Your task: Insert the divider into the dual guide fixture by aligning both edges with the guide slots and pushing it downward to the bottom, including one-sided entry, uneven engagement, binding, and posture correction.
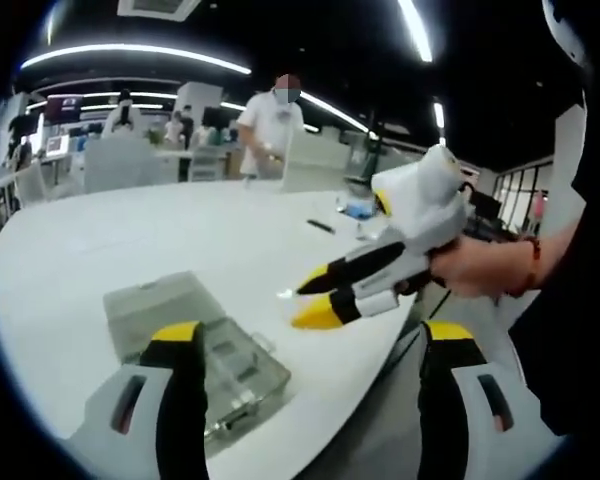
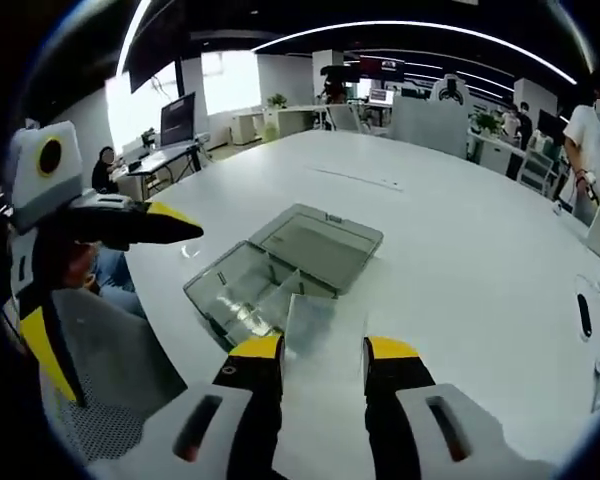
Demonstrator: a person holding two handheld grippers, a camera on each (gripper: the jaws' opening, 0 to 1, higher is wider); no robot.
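Note:
The fixture is a clear plastic box [image 2: 242, 292] on the white table [image 2: 460, 220], with its lid [image 2: 320, 240] folded open and flat behind it. In the right gripper view my right gripper [image 2: 323, 348] hovers just in front of the box, shut on a clear divider plate [image 2: 322, 325] that stands between its jaws. In the left gripper view my left gripper [image 1: 311, 331] is wide open, with the box [image 1: 205, 350] under its left finger [image 1: 175, 345]. The right gripper [image 1: 305, 300], held by a hand, reaches in from the right.
The table's curved edge [image 1: 380, 350] runs close to the box, with floor beyond it. A dark phone [image 2: 583, 315] lies at the far right and small items [image 1: 325, 226] further out. People stand and sit by desks [image 1: 270, 120] in the background.

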